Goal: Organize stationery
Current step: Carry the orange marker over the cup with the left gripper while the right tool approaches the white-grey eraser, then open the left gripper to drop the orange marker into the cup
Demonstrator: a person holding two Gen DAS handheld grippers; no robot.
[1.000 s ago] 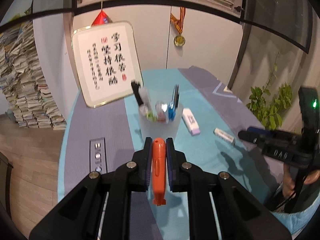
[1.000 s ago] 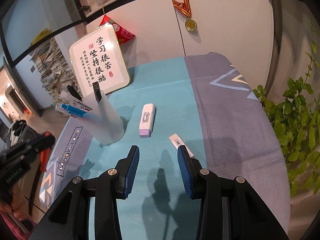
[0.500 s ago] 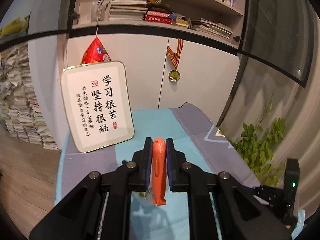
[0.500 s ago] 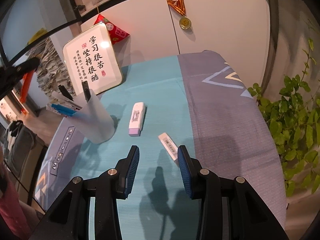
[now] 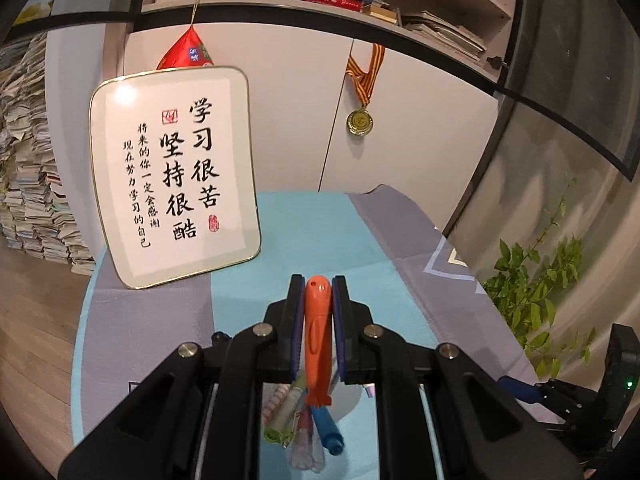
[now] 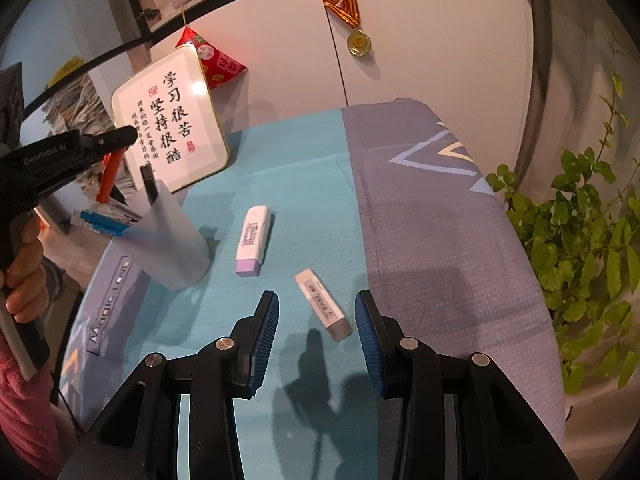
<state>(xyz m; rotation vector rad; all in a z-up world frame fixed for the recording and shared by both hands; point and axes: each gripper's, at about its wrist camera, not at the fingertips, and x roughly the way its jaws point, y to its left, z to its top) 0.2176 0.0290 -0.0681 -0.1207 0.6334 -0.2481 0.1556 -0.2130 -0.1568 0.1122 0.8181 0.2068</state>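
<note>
My left gripper [image 5: 317, 282] is shut on an orange pen [image 5: 318, 344], held upright above the frosted pen cup [image 6: 172, 248]. In the right wrist view the left gripper [image 6: 128, 136] hangs over the cup's mouth with the orange pen [image 6: 110, 174] pointing down into it. The cup holds a blue pen [image 6: 106, 224], a black pen and several others. My right gripper [image 6: 316, 306] stands open low over the table, its fingers on either side of a small grey-ended eraser [image 6: 323, 304]. A white and purple eraser [image 6: 253, 246] lies beside the cup.
A framed calligraphy board [image 6: 170, 120] leans at the back of the table behind the cup. A teal and grey cloth [image 6: 420, 208] covers the table. A leafy plant [image 6: 580, 248] stands off the right edge. A medal [image 6: 359, 43] hangs on the cabinet.
My left gripper has carried the orange pen forward from in front of the cup to above its mouth. The right gripper has barely moved.
</note>
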